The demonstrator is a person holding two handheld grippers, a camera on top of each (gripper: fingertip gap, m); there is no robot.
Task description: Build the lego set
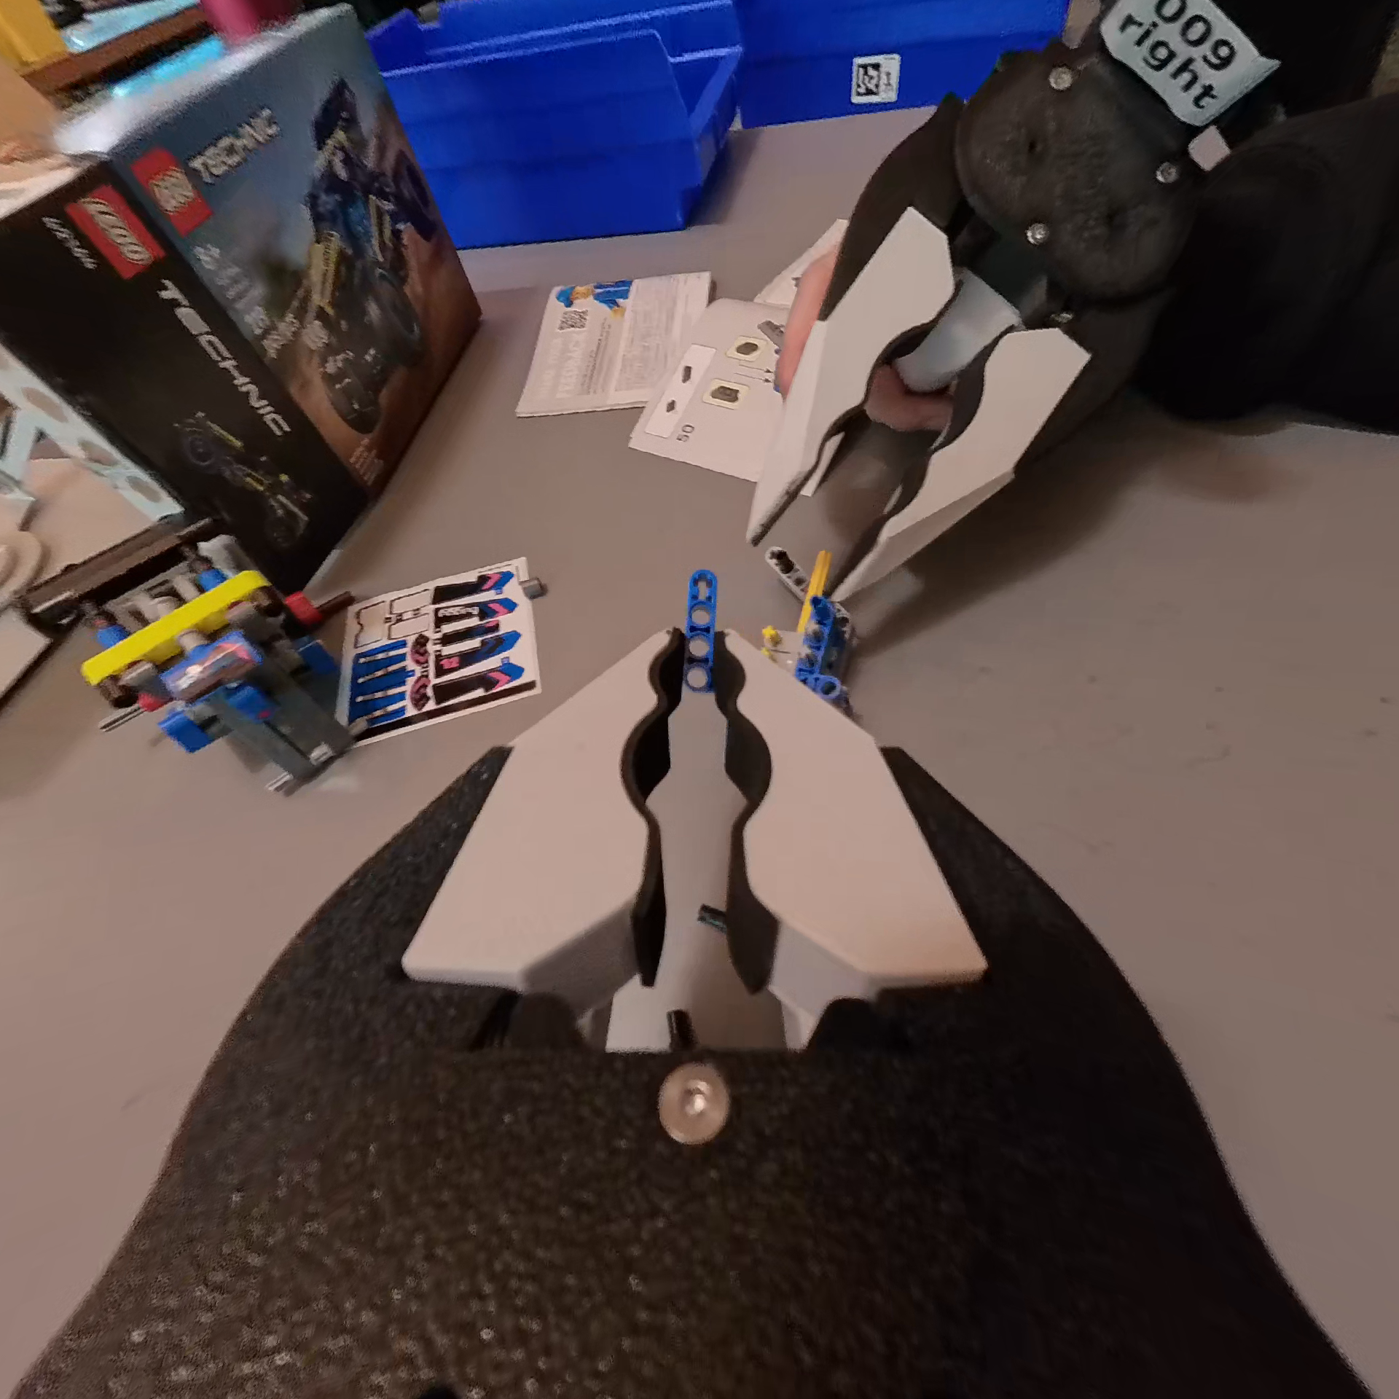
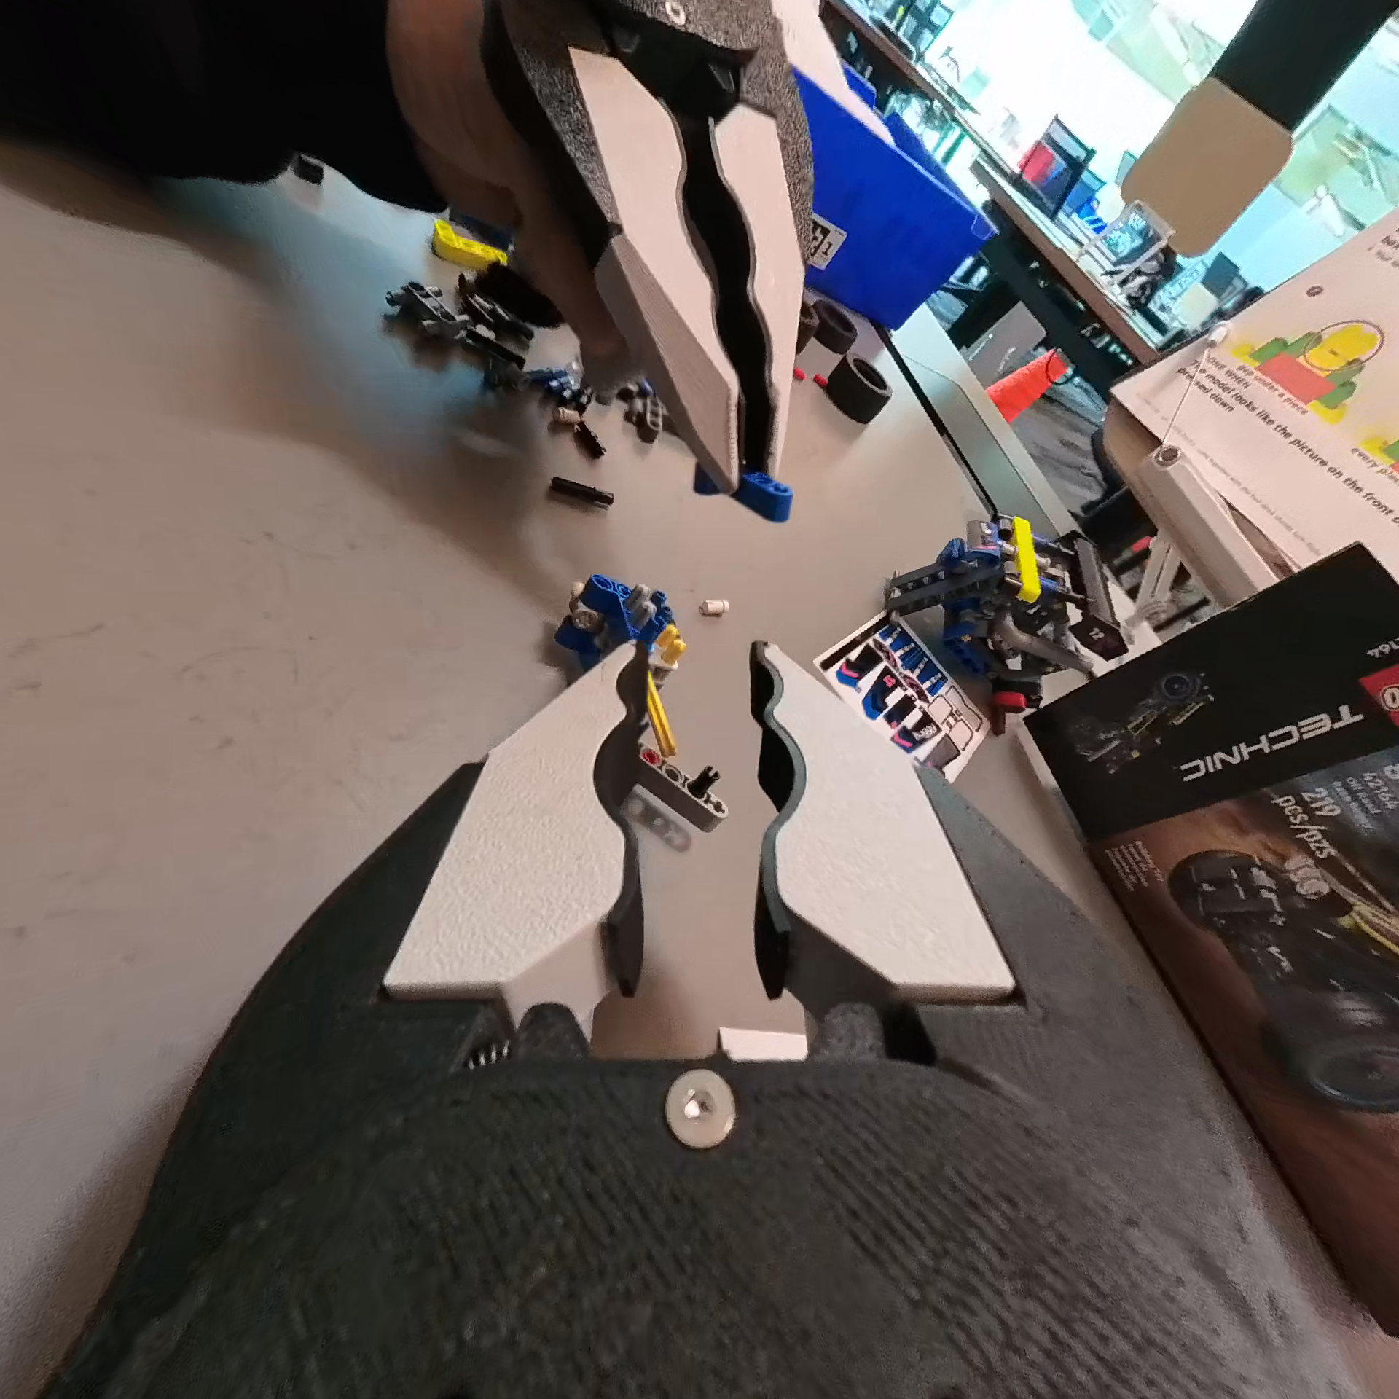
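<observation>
Here, the left gripper (image 1: 700, 643) pinches a light, stiff blue plastic holed beam (image 1: 702, 632) edgewise near its middle, while the right gripper (image 2: 700, 658) gapes empty over a grey holed beam (image 2: 681, 795).

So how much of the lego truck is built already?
Only part. One chunk with a yellow beam stands finished by the box, and a small blue sub-assembly sits mid-table. The left gripper holds a blue beam; the right gripper is open. Loose parts, tyres and the sticker sheet remain.
</observation>
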